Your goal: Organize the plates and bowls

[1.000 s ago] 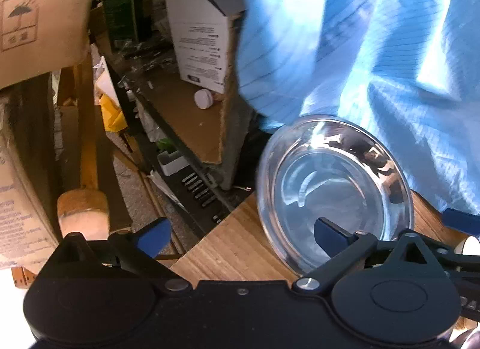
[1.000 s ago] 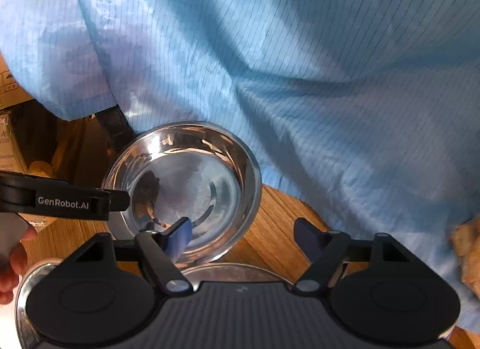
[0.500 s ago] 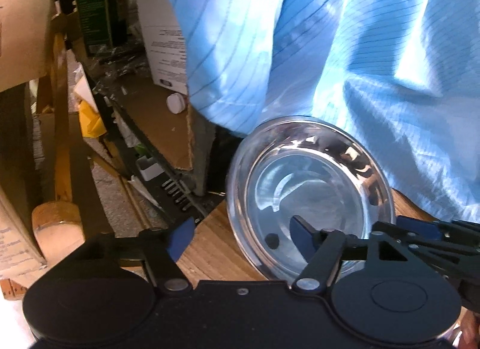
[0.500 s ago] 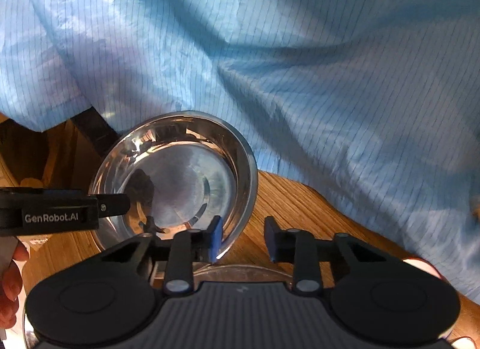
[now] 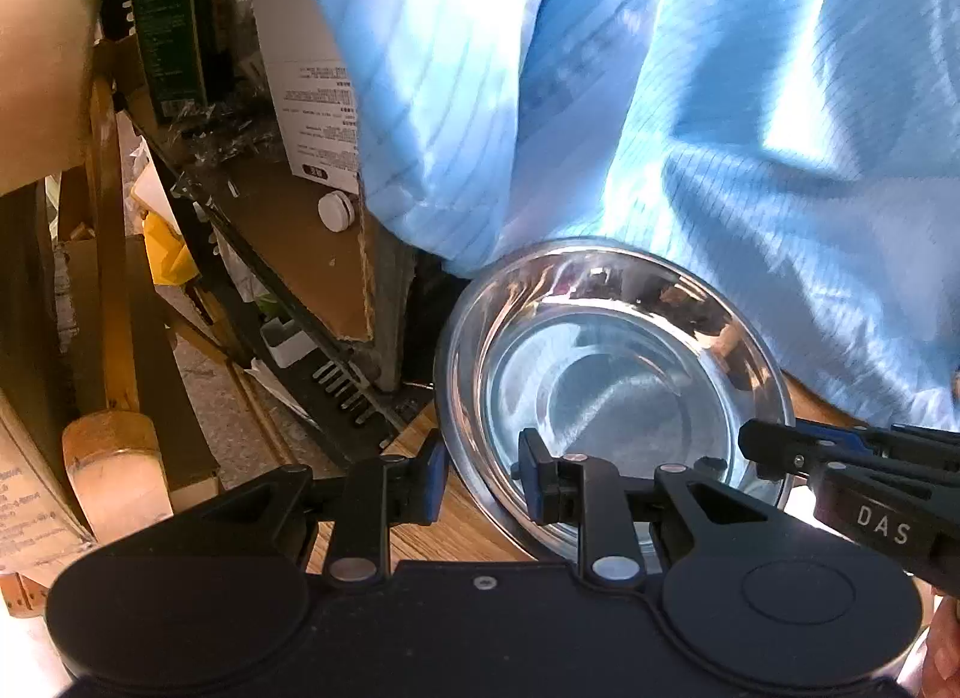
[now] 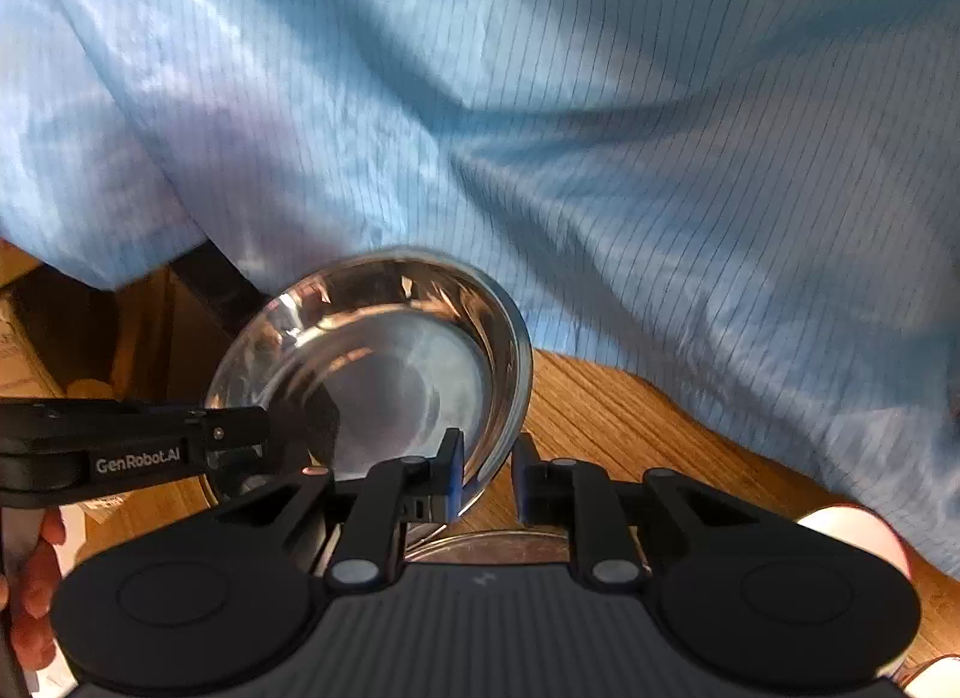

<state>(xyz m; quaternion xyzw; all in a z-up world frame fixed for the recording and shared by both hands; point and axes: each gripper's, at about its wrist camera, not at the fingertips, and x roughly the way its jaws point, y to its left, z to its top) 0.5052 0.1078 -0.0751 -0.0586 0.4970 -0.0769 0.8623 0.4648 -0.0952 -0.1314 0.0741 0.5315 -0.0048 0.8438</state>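
I judged the steel bowl (image 5: 612, 392) light, rigid, slippery; my left gripper (image 5: 480, 476) and right gripper (image 6: 487, 473) were closing across opposite rims, not yet pinching.

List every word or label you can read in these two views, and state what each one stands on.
"GenRobot.AI": side of the left gripper.
"DAS": side of the right gripper.
White carton: print too small to read.
Green box: print too small to read.

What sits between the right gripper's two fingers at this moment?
The steel bowl's rim. In the right wrist view the right gripper straddles the near edge, jaws closing, one finger inside the bowl, one outside over the wooden table.
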